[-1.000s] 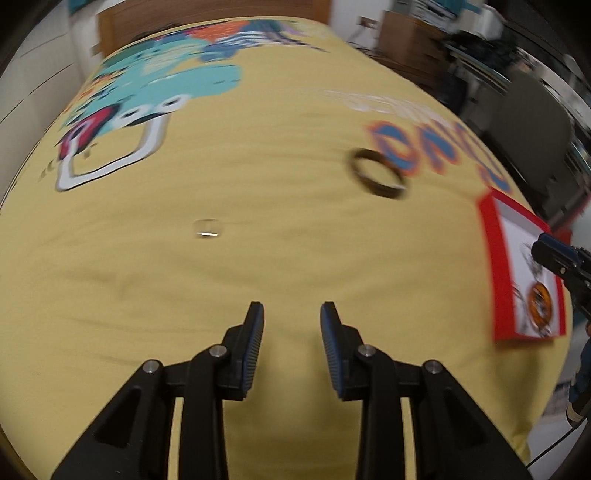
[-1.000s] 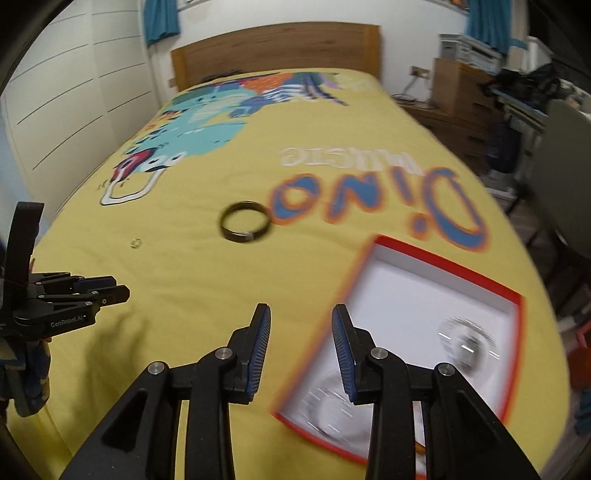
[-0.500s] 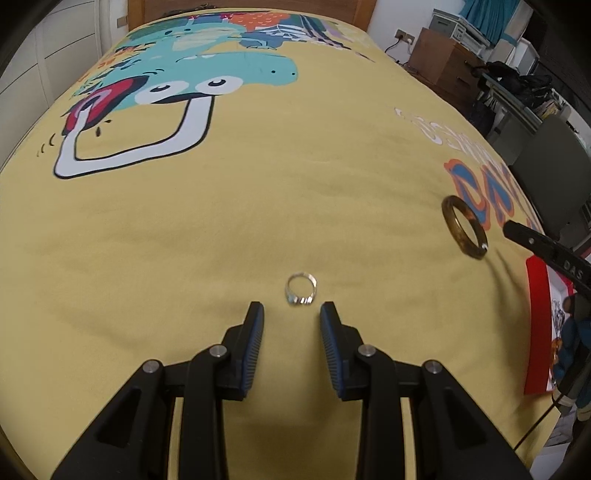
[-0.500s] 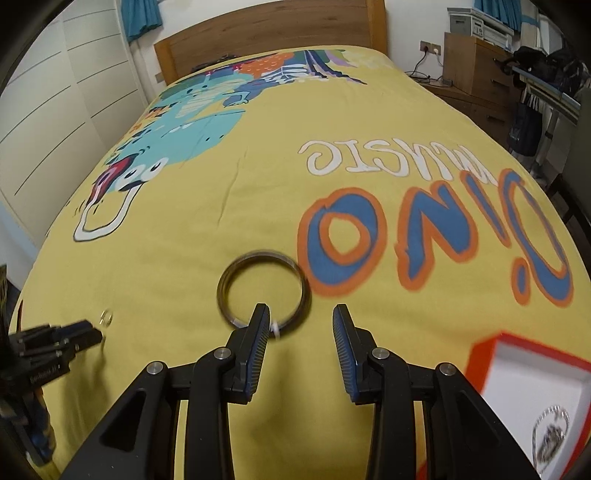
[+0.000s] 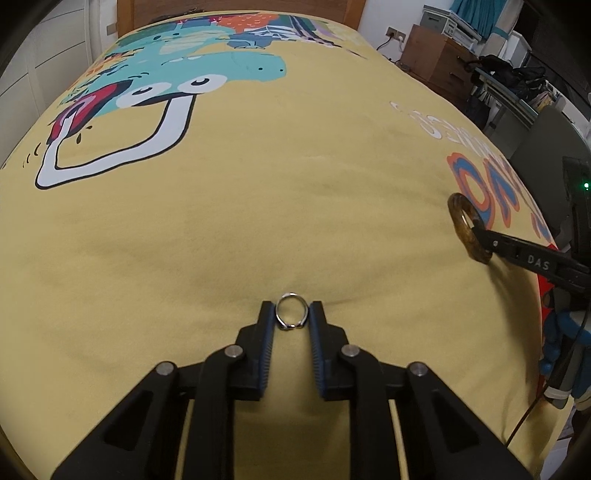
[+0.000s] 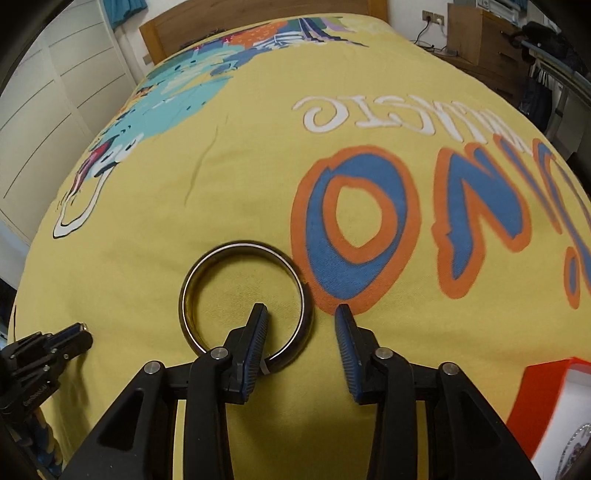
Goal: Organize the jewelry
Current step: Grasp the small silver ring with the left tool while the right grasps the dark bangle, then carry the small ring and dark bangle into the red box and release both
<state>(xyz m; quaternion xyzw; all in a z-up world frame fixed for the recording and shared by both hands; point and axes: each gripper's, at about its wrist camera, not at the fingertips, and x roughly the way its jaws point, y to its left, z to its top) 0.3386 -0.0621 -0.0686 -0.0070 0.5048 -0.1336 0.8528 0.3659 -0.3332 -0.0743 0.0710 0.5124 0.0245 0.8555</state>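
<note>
A small silver ring [image 5: 291,312] lies on the yellow bedspread [image 5: 258,206] between the fingers of my left gripper [image 5: 291,314], which is open around it with a small gap on each side. A dark brown bangle [image 6: 245,295] lies flat on the bedspread; it also shows in the left wrist view [image 5: 467,227]. My right gripper [image 6: 301,317] is open, its left finger inside the bangle and its right finger outside, straddling the near right rim. A red-rimmed white jewelry box [image 6: 554,402] sits at the lower right with a silver piece inside.
The bedspread carries a dinosaur print [image 5: 177,74] and blue-orange lettering [image 6: 369,221]. A wooden headboard [image 6: 258,18] stands at the far end. A wooden dresser [image 5: 439,59] and cluttered furniture stand right of the bed. White wardrobe doors [image 6: 55,92] are on the left.
My left gripper has moved forward so the silver ring now sits between its fingers. My right gripper has moved forward and down over the bangle's near rim.
</note>
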